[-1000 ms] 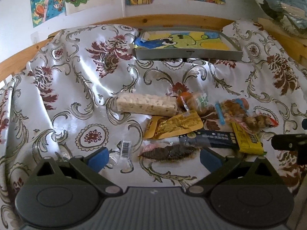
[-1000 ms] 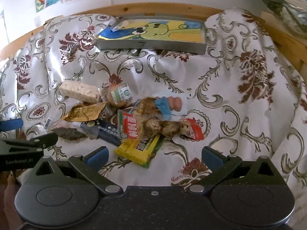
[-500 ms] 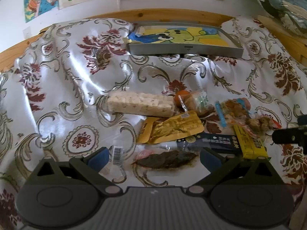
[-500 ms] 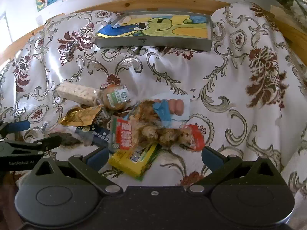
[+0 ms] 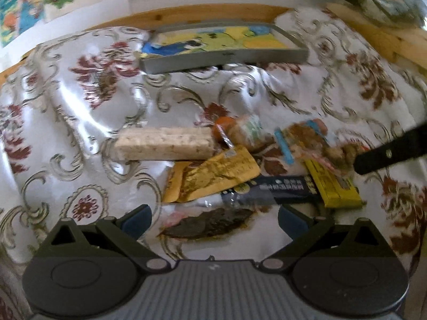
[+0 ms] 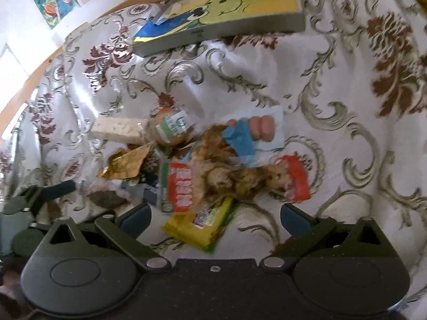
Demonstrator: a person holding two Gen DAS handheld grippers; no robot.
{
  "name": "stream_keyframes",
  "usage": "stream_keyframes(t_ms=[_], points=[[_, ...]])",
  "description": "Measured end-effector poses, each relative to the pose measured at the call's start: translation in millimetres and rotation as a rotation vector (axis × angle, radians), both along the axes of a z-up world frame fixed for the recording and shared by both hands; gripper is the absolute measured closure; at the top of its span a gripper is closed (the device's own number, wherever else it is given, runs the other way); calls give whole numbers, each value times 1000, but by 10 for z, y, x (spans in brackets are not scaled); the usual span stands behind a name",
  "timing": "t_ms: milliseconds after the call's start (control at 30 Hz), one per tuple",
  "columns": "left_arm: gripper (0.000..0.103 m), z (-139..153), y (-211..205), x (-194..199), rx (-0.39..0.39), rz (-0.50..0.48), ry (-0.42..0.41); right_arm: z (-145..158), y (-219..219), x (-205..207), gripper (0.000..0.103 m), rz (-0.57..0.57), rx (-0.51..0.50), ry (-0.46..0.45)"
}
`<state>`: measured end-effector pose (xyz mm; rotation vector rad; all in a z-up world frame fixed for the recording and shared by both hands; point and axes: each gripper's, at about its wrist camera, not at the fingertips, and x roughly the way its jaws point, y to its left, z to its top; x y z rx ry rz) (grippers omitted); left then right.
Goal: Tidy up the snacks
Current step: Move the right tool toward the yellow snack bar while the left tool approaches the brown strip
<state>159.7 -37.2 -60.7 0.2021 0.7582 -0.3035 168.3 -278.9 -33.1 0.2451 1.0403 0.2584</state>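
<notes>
Left wrist view shows the left gripper [image 5: 214, 217] spread wide around a dark snack packet [image 5: 206, 222], apparently to clamp it. Right gripper [image 6: 214, 217] likewise hangs parted over the yellow bar [image 6: 198, 225], with the tray [image 6: 218, 30] far ahead, presumably their destination.

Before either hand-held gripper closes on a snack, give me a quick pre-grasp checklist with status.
1. Left hand-held gripper open: ok, fingers spread wide.
2. Right hand-held gripper open: ok.
3. Left target lined up: ok, the dark flat snack packet lies between its fingers.
4. Right target isolated: not ok, the yellow packet is partly under the red-labelled snack bag in the pile.
5. Tray free to receive: cannot tell fully; its printed floor shows, with one small item at its left end.
6. Image sharp enough to aim: not ok, both views are motion-blurred.
</notes>
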Motion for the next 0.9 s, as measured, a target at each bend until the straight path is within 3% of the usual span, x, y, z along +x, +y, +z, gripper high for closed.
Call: stream_keyframes(t_ms=[267, 567, 800, 900], points=[[0, -55, 47, 124, 18, -80, 41, -110, 31, 81, 1, 7, 64, 45], [0, -117, 82, 266, 119, -302, 103, -175, 87, 126, 1, 39, 84, 66], [1, -179, 145, 537, 115, -397, 241, -247, 225, 161, 1, 115, 95, 77], [1, -186, 135, 595, 132, -433, 263, -275, 287, 212, 1, 128, 78, 63]])
